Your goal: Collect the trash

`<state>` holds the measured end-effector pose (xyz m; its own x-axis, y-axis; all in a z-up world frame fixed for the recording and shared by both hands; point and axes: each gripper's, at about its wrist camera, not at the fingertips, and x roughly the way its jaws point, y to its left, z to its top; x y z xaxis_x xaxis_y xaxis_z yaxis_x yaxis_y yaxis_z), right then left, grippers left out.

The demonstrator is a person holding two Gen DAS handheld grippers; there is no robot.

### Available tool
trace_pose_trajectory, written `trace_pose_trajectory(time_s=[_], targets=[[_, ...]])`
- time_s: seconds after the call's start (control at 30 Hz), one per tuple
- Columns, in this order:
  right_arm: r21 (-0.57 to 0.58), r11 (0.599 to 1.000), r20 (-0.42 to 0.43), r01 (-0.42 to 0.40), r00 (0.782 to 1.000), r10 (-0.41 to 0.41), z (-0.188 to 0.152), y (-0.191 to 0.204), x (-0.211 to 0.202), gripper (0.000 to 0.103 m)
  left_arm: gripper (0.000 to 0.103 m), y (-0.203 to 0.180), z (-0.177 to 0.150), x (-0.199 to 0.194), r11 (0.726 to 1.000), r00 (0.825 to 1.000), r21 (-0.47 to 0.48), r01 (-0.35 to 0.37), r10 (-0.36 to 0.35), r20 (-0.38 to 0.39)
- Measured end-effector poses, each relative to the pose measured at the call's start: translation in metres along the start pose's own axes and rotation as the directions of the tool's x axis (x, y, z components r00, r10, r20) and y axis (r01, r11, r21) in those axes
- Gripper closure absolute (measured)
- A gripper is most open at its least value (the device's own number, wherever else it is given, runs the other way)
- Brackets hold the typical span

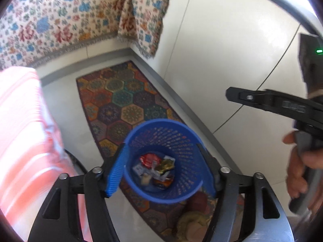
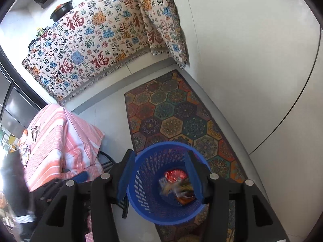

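Hovering both grippers over the blue bin on the rug.

L gripper wide, nothing between pads; R gripper part open, also empty. I judge both sit above the rim for dropping trash straight in. Bin upright, mesh-walled; red, gold & white wrappers piled at bottom. Pink-striped cloth just beside.

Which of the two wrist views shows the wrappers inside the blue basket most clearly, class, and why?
The left wrist view. There the wrappers lie sharp and unobstructed at the bottom of the blue basket, red and gold pieces distinct. In the right wrist view the same wrappers are smeared by blur, so only red and orange patches can be made out.
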<state>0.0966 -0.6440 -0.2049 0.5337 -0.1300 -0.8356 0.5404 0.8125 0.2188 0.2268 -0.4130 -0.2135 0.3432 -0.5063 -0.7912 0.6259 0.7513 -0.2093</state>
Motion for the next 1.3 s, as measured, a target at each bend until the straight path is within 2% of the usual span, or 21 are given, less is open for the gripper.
trace_pose_trajectory(time_s=[0.17,0.37,0.5,0.67,0.77,0.87,0.93,0.97,1.03,1.07,1.1,1.13,1.2,1.3], targets=[[-0.051,0.999,0.054,0.010,0.999,-0.007,0.004,0.021,-0.012,0.050,0.019,0.027,-0.021,-0.064,0.999,0.997,-0.008,-0.052,0.053,0.056],[-0.167,0.986,0.093,-0.020,0.995,0.036,-0.004,0.080,-0.024,0.047,0.015,0.096,-0.076,-0.135,0.980,0.982,-0.083,-0.180,0.184,0.050],[-0.280,0.956,0.069,-0.087,0.992,0.110,-0.028,0.144,-0.025,0.047,0.014,0.159,-0.116,-0.161,0.938,0.950,-0.156,-0.310,0.313,-0.004],[-0.451,0.872,-0.038,-0.193,0.980,0.197,-0.081,0.250,-0.009,0.047,0.014,0.233,-0.152,-0.179,0.861,0.901,-0.276,-0.426,0.432,-0.044],[-0.534,0.813,-0.106,-0.234,0.972,0.210,-0.114,0.306,0.005,0.047,0.015,0.269,-0.163,-0.186,0.827,0.885,-0.339,-0.448,0.463,-0.040],[-0.598,0.771,-0.126,-0.220,0.975,0.181,-0.138,0.349,0.021,0.047,0.015,0.298,-0.166,-0.188,0.804,0.873,-0.373,-0.463,0.487,-0.033],[-0.624,0.756,-0.118,-0.195,0.981,0.156,-0.146,0.371,0.030,0.045,0.014,0.312,-0.163,-0.187,0.791,0.858,-0.370,-0.487,0.512,-0.035],[-0.637,0.752,-0.090,-0.170,0.985,0.147,-0.148,0.379,0.032,0.042,0.014,0.319,-0.163,-0.187,0.788,0.855,-0.368,-0.493,0.518,-0.036],[-0.638,0.752,-0.078,-0.163,0.986,0.148,-0.152,0.394,0.036,0.042,0.010,0.333,-0.159,-0.186,0.784,0.853,-0.376,-0.494,0.521,-0.035],[-0.629,0.761,-0.074,-0.161,0.986,0.148,-0.151,0.397,0.038,0.038,0.008,0.340,-0.156,-0.184,0.776,0.847,-0.376,-0.506,0.530,-0.047],[-0.621,0.769,-0.062,-0.152,0.988,0.144,-0.151,0.398,0.040,0.035,0.001,0.346,-0.155,-0.184,0.769,0.840,-0.375,-0.517,0.540,-0.052],[-0.617,0.774,-0.052,-0.145,0.988,0.144,-0.151,0.398,0.043,0.031,0.000,0.353,-0.155,-0.183,0.760,0.832,-0.376,-0.531,0.551,-0.061],[-0.617,0.775,-0.048,-0.140,0.989,0.141,-0.149,0.401,0.046,0.029,0.000,0.364,-0.160,-0.188,0.760,0.846,-0.408,-0.505,0.531,-0.059],[-0.616,0.773,-0.055,-0.149,0.988,0.146,-0.148,0.402,0.047,0.028,0.000,0.364,-0.161,-0.189,0.751,0.840,-0.415,-0.513,0.540,-0.062]])
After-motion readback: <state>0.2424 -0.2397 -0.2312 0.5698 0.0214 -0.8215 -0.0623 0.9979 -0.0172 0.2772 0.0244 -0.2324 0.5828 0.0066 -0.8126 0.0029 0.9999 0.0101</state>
